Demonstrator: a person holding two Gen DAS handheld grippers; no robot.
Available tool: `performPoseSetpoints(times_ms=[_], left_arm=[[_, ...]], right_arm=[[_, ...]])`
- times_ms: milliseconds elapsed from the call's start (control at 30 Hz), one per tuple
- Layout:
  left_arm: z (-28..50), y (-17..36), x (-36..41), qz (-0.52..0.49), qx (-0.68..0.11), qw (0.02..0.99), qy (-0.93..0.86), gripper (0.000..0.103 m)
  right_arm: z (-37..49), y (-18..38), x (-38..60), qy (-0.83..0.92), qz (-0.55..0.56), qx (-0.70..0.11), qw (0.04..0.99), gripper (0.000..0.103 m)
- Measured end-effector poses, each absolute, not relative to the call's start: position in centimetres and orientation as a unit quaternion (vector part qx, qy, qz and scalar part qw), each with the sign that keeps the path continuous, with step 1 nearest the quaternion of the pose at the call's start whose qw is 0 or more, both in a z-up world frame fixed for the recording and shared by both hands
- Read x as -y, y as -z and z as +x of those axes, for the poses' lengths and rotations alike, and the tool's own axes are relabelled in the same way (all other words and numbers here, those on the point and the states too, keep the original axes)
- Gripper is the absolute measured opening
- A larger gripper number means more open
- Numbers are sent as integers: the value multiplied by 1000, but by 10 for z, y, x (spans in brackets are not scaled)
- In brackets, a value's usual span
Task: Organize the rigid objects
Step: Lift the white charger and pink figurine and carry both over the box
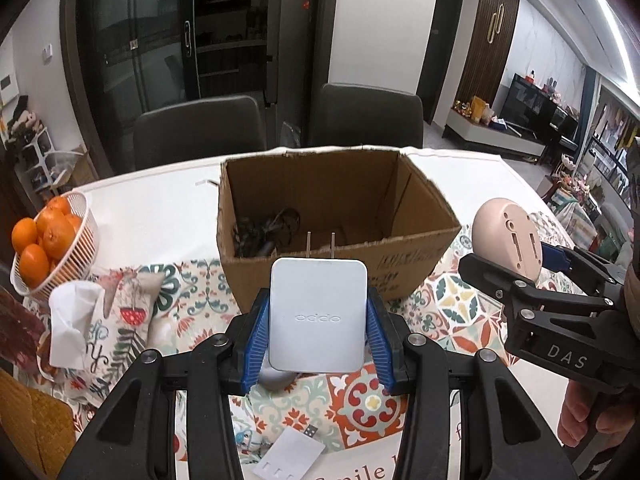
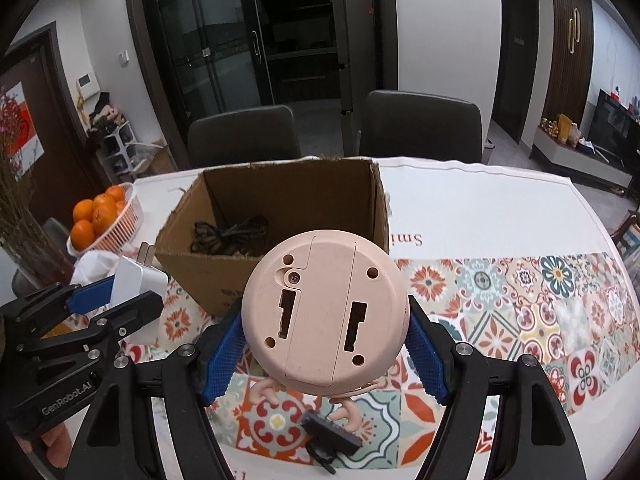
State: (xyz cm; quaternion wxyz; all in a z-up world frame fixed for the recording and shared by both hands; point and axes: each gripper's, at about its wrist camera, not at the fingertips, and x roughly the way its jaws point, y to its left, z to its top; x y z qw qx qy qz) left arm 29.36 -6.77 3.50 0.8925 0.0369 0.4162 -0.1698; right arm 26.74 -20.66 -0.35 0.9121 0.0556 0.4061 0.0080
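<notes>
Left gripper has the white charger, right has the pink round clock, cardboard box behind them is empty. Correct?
Not quite: the box is not empty; a dark coiled cable lies on its floor, clearest in the right wrist view. The rest holds: the left gripper grips the white charger, and the right gripper holds the pink round clock.

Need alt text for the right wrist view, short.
The right gripper clamps a round pink clock, back side up, above a patterned tablecloth. Behind it sits an open cardboard box holding a black cable; at left, the left gripper holds a white charger.
</notes>
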Motion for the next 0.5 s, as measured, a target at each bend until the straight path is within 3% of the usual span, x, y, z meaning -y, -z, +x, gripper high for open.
performPoseSetpoints(times_ms=[500], left_arm=[[329, -60, 70, 34, -398, 902, 162, 44]], right_arm=[[303, -14, 211, -21, 68, -393, 917, 75]])
